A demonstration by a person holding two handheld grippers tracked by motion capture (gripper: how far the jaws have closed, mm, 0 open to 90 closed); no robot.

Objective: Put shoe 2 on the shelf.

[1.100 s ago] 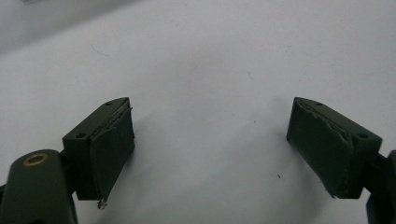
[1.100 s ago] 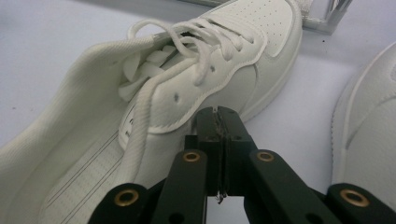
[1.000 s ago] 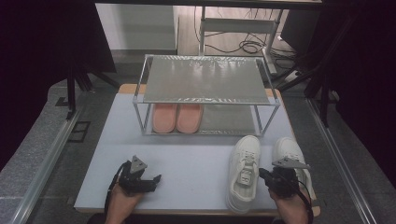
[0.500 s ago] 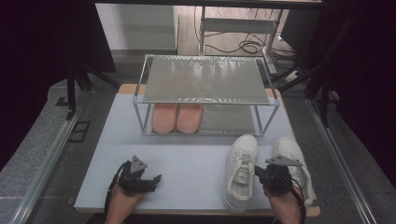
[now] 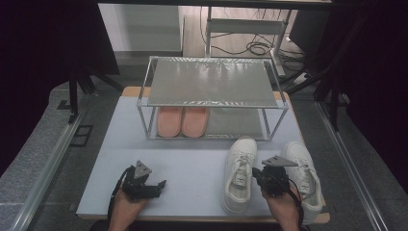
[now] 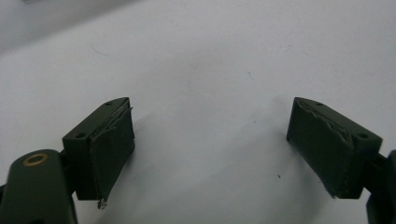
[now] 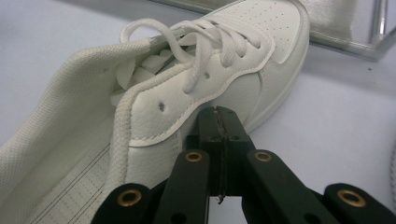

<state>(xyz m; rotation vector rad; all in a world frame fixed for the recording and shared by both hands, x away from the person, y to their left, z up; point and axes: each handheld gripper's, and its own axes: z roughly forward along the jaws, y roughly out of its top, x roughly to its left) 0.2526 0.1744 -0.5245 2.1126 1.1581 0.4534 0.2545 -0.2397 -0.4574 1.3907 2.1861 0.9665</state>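
Where cables [image 5: 262, 48] trail, table [image 5: 192, 168] bears rack [image 5: 211, 82].

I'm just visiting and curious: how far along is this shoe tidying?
Done, it seems: the pink slippers sit on the rack's lower shelf. In hand: the right gripper, jaws shut, is beside the left white sneaker, not holding it. Left: both sneakers, including the right one; the left gripper is open.
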